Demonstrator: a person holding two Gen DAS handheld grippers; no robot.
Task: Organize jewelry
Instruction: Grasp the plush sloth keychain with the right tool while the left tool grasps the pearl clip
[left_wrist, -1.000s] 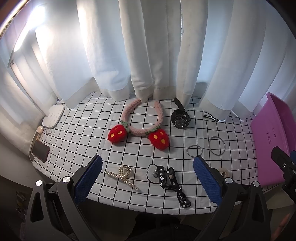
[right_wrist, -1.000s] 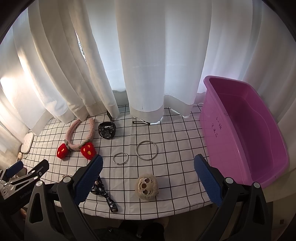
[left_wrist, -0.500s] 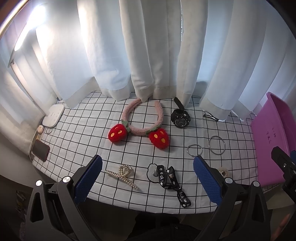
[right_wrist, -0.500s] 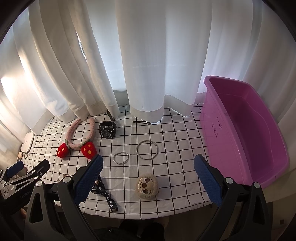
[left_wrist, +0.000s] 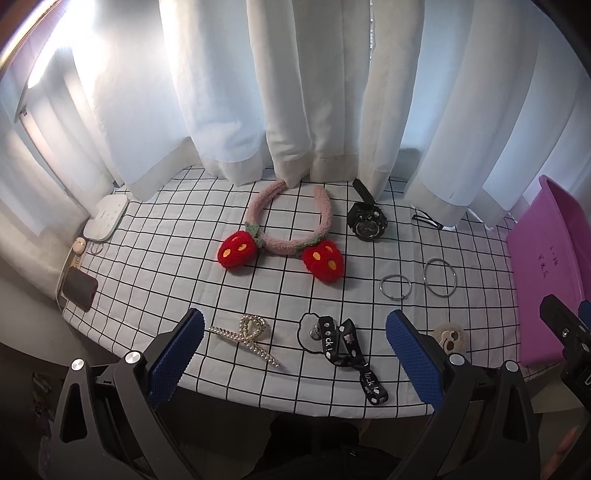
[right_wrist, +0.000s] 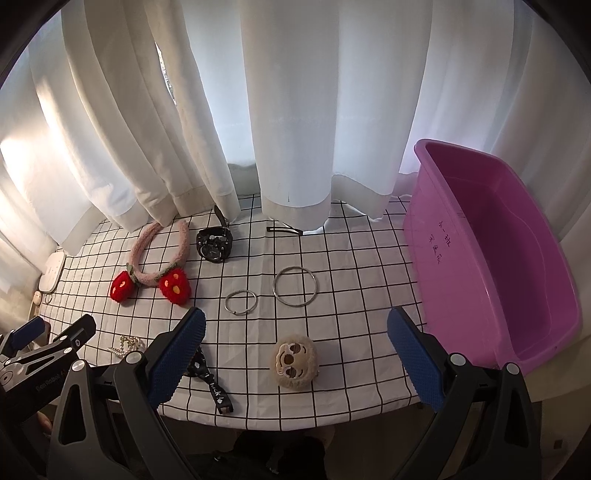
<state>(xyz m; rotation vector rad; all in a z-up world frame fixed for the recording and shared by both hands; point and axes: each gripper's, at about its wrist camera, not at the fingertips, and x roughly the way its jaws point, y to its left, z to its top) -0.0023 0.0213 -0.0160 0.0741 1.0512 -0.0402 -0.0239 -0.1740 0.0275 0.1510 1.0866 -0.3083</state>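
Both tools hang above the near edge of the table, jaws spread wide, nothing between the ribbed blue pads: the left gripper (left_wrist: 294, 349) over the pearl hair clip (left_wrist: 245, 338) and the black printed ribbon (left_wrist: 345, 347), the right gripper (right_wrist: 295, 349) over a round fuzzy sloth-face clip (right_wrist: 293, 361). The grid-checked cloth (right_wrist: 351, 258) lies flat and smooth under it all. Two thin metal rings, the small ring (right_wrist: 241, 302) and the large ring (right_wrist: 294, 285), sit just beside each other mid-table, not touching. Behind them, a chunky black watch (right_wrist: 214, 243) and a plush pink headband (left_wrist: 291, 229) with two furry red strawberries at its ends. A slim black hairpin (right_wrist: 284, 230) lies at the curtain (right_wrist: 295, 110) hem. The glossy purple plastic tub (right_wrist: 491, 258) stands at the right edge, open side up, with bare cloth between it and the rings.
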